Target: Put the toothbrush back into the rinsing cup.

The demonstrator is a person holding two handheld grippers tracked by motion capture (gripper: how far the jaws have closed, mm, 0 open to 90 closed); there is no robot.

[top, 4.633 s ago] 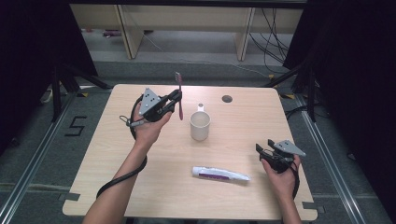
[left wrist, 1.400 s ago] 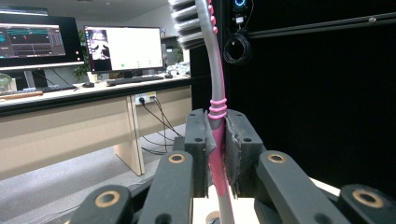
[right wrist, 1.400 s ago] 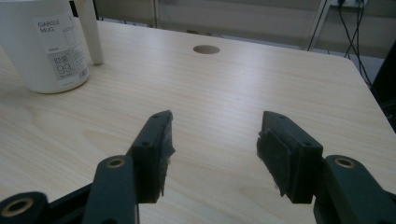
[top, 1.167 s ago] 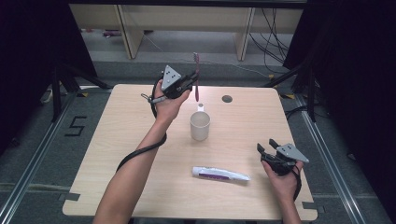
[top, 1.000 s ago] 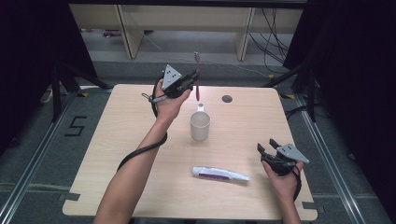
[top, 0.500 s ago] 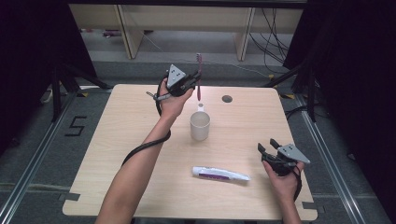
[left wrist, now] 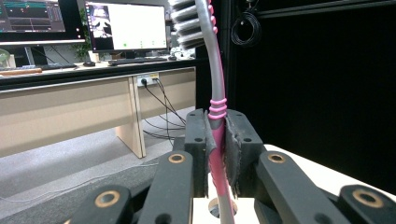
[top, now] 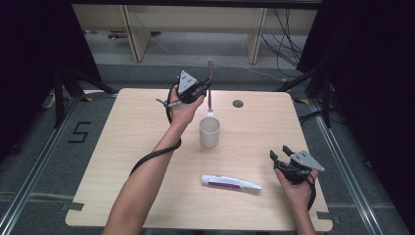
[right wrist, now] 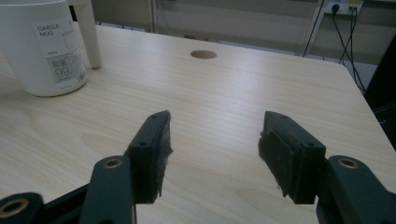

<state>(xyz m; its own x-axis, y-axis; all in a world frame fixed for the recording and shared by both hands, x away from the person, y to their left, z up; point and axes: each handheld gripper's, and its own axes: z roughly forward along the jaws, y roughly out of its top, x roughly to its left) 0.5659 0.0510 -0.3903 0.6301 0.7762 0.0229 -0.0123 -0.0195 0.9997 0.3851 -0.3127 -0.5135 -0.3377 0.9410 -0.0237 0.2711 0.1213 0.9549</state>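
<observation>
Toothbrush (left wrist: 215,140) upright between left gripper (left wrist: 216,154) pads

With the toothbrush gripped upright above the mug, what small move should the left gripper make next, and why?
Probably lower it straight down. The left gripper is shut on the toothbrush, bristles up, its lower end just above and behind the rim of the mug, so a short descent should seat the handle inside.

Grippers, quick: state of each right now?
Left hand-held gripper: shut on the toothbrush, above the mug.
Right hand-held gripper: open, holding nothing.
</observation>
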